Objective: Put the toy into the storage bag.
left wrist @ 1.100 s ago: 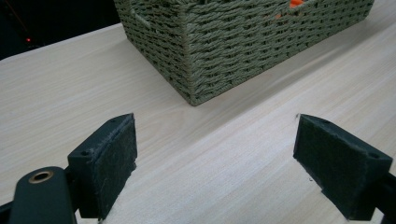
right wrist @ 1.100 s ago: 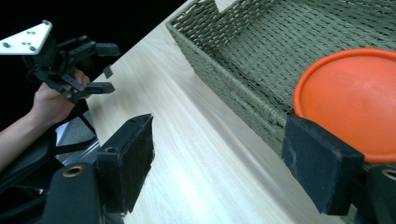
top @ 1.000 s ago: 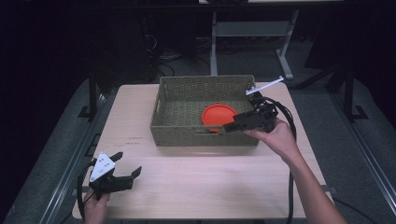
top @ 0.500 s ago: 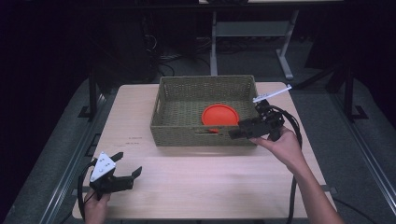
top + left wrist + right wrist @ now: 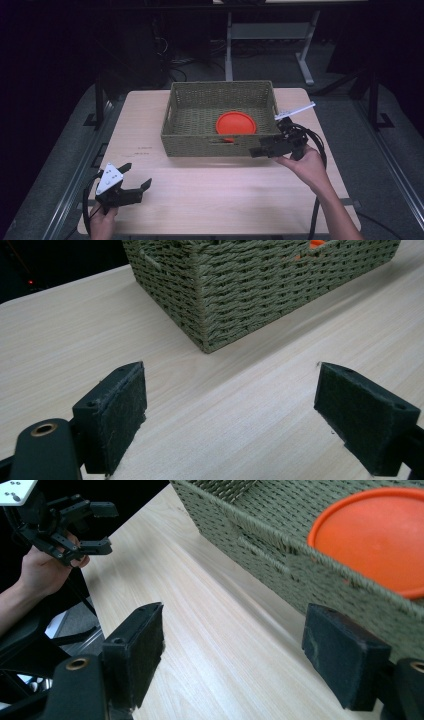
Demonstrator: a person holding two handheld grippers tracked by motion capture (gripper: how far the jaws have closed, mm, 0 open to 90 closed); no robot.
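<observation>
An orange round plate (image 5: 235, 123) (image 5: 380, 540) lies flat inside the green woven basket (image 5: 195, 145) (image 5: 260, 285) (image 5: 280, 535) at the table's back middle. My right gripper (image 5: 255, 151) (image 5: 232, 650) hovers open just outside the basket's front right corner, nothing between its jaws. Near the table's front left corner my left gripper (image 5: 136, 176) (image 5: 230, 405) is open and empty, pointing toward the basket's near left corner. The left gripper (image 5: 95, 527) also appears far off in the right gripper view, held by a hand.
The light wooden table (image 5: 220, 190) has bare surface between the two grippers. A white stick (image 5: 297, 110) juts from the right gripper's top. Dark floor and metal table legs (image 5: 229, 30) lie beyond the far edge.
My right gripper has drawn back from over the basket's right side, toward the person and lower, to just outside its front right corner. The left gripper has stayed put.
</observation>
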